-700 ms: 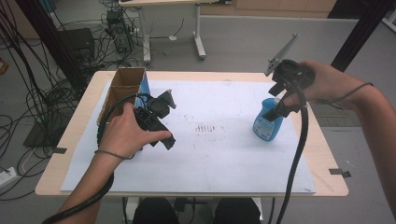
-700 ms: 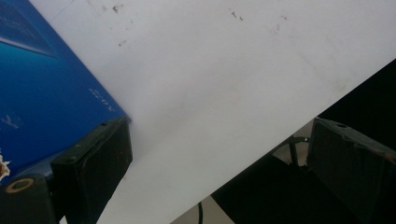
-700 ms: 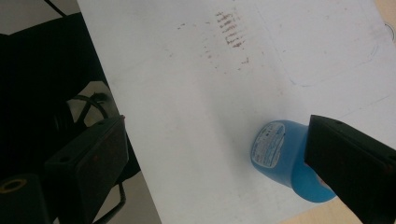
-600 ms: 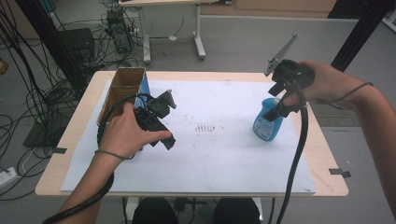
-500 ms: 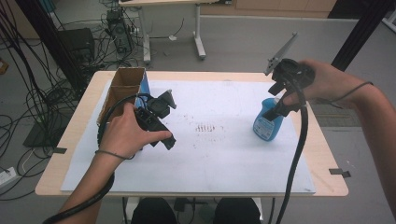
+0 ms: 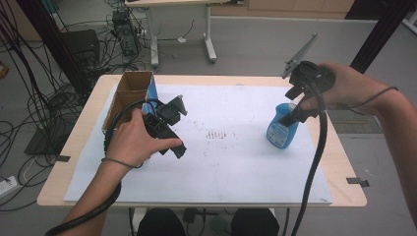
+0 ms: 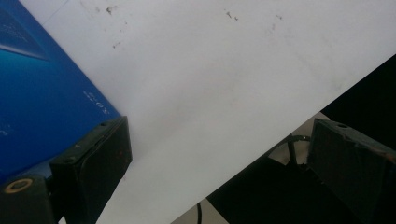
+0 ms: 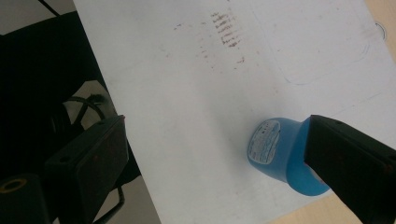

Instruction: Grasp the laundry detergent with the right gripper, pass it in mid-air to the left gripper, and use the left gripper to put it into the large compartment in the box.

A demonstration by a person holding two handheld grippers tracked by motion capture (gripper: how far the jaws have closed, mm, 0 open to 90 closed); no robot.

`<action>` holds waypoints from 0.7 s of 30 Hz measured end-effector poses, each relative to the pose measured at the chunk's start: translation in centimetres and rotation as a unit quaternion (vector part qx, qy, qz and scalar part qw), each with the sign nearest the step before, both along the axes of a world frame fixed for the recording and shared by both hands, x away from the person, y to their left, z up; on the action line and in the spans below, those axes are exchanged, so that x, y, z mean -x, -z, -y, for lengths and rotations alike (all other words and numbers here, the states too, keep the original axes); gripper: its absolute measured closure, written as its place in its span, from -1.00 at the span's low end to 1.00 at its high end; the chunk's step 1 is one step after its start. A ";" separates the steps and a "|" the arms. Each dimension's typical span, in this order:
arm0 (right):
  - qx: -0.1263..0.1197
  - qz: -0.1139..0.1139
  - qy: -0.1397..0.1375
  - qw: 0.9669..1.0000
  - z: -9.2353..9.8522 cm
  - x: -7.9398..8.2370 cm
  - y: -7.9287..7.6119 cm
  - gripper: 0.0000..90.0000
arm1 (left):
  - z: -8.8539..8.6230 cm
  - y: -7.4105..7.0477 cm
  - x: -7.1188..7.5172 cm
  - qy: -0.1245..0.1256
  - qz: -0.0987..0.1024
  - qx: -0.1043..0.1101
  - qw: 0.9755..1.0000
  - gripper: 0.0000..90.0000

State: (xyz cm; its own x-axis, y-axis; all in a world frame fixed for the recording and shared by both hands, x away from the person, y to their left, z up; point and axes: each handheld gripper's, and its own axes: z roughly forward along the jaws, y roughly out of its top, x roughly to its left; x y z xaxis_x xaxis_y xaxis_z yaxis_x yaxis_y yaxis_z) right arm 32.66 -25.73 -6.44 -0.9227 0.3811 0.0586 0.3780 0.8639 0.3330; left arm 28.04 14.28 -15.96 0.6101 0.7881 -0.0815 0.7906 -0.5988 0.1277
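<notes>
Overhead, right gripper [image 6: 295,114] hangs just above blue bottle [image 6: 281,129], jaws wide, bottle partly behind one jaw, ungripped. Left gripper [image 6: 174,128] gapes empty over white sheet [image 6: 236,162], cardboard box [image 6: 129,96] close beside it.

- The blue bottle [image 6: 281,129] stood upright on the white paper at the right side of the table, a pale label [image 8: 264,141] on its rounded body.
- The open cardboard box [image 6: 127,96], brown inside with a blue outer face [image 7: 42,98], stood at the table's far left.
</notes>
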 end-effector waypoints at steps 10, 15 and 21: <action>0.007 0.002 0.011 1.000 0.9 0.1 -0.1 -0.86 | 0.4 -0.1 -0.2 0.003 0.000 0.001 1.000 -0.84; 0.010 0.003 0.019 1.000 1.5 0.2 -0.4 -0.85 | 0.7 -0.1 -0.3 0.009 -0.001 -0.001 1.000 -0.84; 0.014 0.004 0.029 0.999 2.2 0.5 -0.4 -0.85 | 0.6 0.1 -0.4 0.008 -0.004 0.003 1.000 -0.84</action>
State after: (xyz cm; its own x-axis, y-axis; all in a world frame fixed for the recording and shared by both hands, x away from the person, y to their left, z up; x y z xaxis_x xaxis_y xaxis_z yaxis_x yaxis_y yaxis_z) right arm 32.16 -27.89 -6.08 -0.8996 0.4349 0.0404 0.4250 0.8501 0.3110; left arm 28.41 13.67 -16.05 0.6221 0.7776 -0.0909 0.7818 -0.6109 0.1248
